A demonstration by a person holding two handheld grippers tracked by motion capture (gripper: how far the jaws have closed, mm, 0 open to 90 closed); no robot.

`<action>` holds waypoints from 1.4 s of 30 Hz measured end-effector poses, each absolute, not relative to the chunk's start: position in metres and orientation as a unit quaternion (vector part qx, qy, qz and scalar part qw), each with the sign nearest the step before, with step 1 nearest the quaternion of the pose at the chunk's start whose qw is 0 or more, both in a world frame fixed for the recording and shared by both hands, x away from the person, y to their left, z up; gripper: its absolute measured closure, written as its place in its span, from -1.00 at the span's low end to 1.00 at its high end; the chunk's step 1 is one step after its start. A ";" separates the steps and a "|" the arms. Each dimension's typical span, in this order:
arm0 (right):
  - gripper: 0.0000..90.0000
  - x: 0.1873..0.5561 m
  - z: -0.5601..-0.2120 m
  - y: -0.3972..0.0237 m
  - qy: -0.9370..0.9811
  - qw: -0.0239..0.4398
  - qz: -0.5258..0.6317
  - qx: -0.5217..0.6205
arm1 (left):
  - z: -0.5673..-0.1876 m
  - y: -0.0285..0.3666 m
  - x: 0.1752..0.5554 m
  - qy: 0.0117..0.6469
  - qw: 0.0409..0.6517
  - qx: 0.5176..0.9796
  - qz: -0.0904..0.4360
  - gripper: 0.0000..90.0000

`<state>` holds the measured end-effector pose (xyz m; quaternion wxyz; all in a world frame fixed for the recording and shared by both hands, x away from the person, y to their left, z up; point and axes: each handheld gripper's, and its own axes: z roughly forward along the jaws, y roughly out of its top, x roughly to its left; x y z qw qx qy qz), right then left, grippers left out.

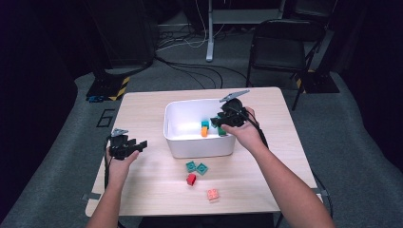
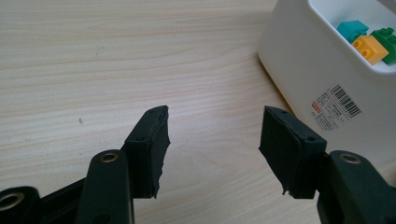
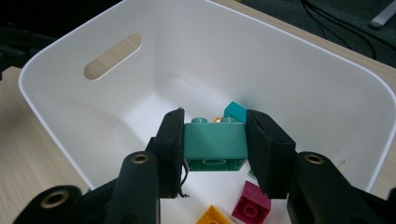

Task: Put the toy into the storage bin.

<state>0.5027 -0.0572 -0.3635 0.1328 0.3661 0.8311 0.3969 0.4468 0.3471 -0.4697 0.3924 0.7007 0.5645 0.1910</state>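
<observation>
A white bin [image 1: 199,145] stands mid-table. My right gripper [image 3: 215,140] hangs inside it [image 3: 303,88], shut on a green brick [image 3: 214,141] that sits squarely between both pads. In the high view that gripper [image 1: 219,121] is over the bin's right half. Below the held brick lie a magenta brick [image 3: 252,207], a yellow brick [image 3: 212,217] and a teal one [image 3: 235,112]. My left gripper [image 2: 212,135] rests low over bare wood left of the bin [image 2: 322,88], jaws open with nothing between them; from above it [image 1: 135,145] sits near the table's left edge.
In front of the bin lie two teal bricks [image 1: 196,167], a red brick [image 1: 191,179] and a pink brick [image 1: 213,194]. A folding chair [image 1: 280,45] and floor cables stand beyond the table's far edge. Orange [image 2: 370,49], teal [image 2: 352,30] and green [image 2: 385,39] bricks show in the bin.
</observation>
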 end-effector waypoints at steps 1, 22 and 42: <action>0.30 0.504 -0.365 -0.057 0.831 0.133 0.395 0.368 | -0.470 0.347 0.447 0.564 0.392 0.701 0.191 -0.08; 0.16 0.475 -0.359 -0.059 0.833 0.144 0.410 0.342 | -0.470 0.347 0.447 0.564 0.390 0.702 0.191 -0.08; 0.17 0.408 -0.348 -0.071 0.832 0.142 0.447 0.295 | -0.470 0.346 0.446 0.564 0.389 0.703 0.190 -0.08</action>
